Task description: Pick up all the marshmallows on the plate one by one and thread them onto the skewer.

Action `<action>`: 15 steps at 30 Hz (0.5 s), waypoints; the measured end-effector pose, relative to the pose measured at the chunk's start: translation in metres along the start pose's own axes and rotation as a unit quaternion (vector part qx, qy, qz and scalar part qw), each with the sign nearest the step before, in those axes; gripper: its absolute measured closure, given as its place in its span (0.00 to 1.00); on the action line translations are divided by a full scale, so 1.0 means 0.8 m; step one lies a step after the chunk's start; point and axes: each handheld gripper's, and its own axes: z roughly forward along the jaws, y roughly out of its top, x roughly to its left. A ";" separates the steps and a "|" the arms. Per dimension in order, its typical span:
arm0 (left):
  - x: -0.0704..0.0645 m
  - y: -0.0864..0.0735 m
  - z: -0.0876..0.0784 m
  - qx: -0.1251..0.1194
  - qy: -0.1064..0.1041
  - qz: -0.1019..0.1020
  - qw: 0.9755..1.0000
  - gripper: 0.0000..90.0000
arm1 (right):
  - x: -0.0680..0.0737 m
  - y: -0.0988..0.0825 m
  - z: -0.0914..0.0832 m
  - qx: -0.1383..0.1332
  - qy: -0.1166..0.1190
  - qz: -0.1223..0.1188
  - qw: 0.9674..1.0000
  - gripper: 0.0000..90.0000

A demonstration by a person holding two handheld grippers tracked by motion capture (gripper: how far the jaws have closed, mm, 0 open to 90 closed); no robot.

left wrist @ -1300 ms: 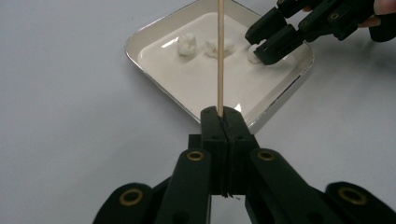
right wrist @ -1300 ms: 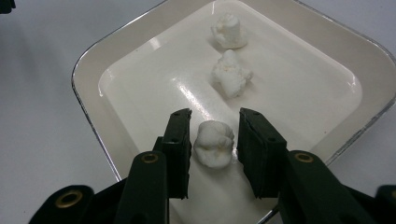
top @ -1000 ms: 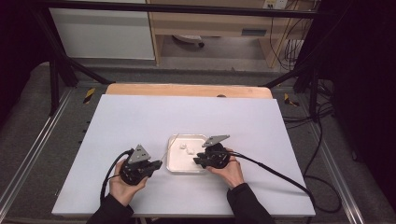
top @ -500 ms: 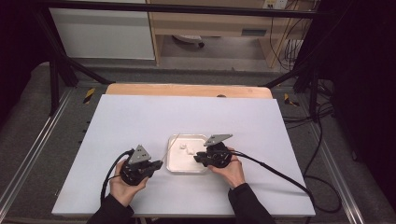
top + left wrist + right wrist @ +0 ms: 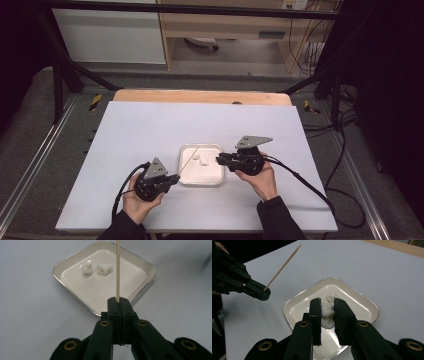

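Observation:
My left gripper [image 5: 175, 178] [image 5: 119, 301] rests at the near left corner of a white square tray [image 5: 209, 174] [image 5: 147, 282]. It is shut on a thin wooden skewer [image 5: 117, 270] [image 5: 190, 159] that slants up over the tray. My right gripper [image 5: 220, 160] [image 5: 327, 302] hangs above the tray's right side, its jaws just closed on a soft white lump [image 5: 327, 316]. Two more white lumps [image 5: 86, 268] [image 5: 105, 268] lie in the tray's far part. In the right gripper view the left gripper [image 5: 263, 292] and the skewer [image 5: 283, 266] stand at the upper left.
The tray sits near the front middle of a pale table [image 5: 150, 130] with a wooden strip [image 5: 200, 96] along its far edge. Black cables [image 5: 300, 177] trail from both grippers toward the person.
The right gripper has risen off the tray with the white lump between its jaws. The left gripper and the skewer have stayed put.

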 end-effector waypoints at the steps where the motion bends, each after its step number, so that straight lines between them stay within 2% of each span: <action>1: -0.002 0.001 0.001 0.001 -0.001 0.002 1.000 0.99 | 0.000 0.000 -0.003 -0.003 0.002 0.002 1.000 0.85; 9: -0.018 0.005 0.011 0.007 -0.012 0.017 1.000 0.99 | -0.005 -0.005 -0.033 -0.032 -0.001 0.018 0.999 0.86; 15: -0.027 0.007 0.018 0.009 -0.019 0.023 1.000 0.99 | -0.003 -0.001 -0.048 -0.066 0.015 0.037 0.997 0.86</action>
